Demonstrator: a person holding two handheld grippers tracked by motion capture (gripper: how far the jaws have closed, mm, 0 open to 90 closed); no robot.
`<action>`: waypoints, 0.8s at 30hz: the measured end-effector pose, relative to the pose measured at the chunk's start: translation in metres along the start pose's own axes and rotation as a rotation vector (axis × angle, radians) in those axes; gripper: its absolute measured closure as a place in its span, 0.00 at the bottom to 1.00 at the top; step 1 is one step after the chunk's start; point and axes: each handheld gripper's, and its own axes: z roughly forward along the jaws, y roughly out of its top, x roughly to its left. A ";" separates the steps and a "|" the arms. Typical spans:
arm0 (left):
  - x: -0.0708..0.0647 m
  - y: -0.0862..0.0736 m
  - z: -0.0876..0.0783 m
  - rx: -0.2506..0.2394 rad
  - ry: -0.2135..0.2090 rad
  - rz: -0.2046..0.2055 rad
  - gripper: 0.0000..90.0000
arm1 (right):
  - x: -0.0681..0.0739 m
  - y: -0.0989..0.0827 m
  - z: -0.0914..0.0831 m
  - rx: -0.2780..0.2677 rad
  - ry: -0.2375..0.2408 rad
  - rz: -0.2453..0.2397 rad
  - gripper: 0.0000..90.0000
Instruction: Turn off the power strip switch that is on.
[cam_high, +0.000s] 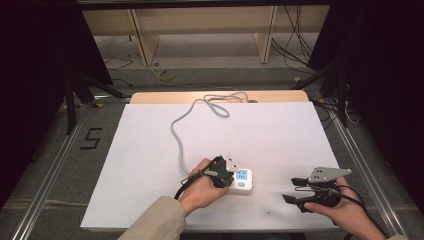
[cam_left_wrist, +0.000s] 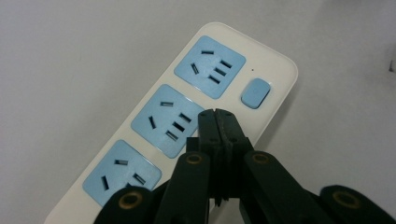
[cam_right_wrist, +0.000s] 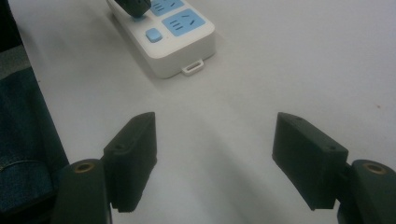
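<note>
White surface (cam_high: 150, 150), power strip (cam_high: 244, 179) near 6 o'clock. Left claw (cam_left_wrist: 217, 122) clenched empty over its sockets; right claw (cam_right_wrist: 215, 154) released, toward 4 o'clock.

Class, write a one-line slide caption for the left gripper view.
Closed left tongs poised over a white power strip with three blue sockets and a blue switch.

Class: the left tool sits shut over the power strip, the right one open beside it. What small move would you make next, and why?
Probably ease the left tool toward the blue switch and press it. Its jaws are closed together, so it suits pushing rather than gripping, and its tip already hovers over the power strip beside that switch. The right tool stands open, clear of the strip.
</note>
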 end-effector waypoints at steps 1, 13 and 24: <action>0.000 0.001 0.000 0.001 -0.001 0.001 1.00 | 0.000 0.000 0.000 0.000 0.000 0.000 0.34; 0.001 0.003 0.002 0.002 -0.014 -0.013 1.00 | 0.000 0.000 0.000 0.002 0.000 0.001 0.34; 0.001 0.006 0.003 0.025 -0.011 -0.009 1.00 | 0.000 0.000 0.000 0.003 0.001 0.001 0.34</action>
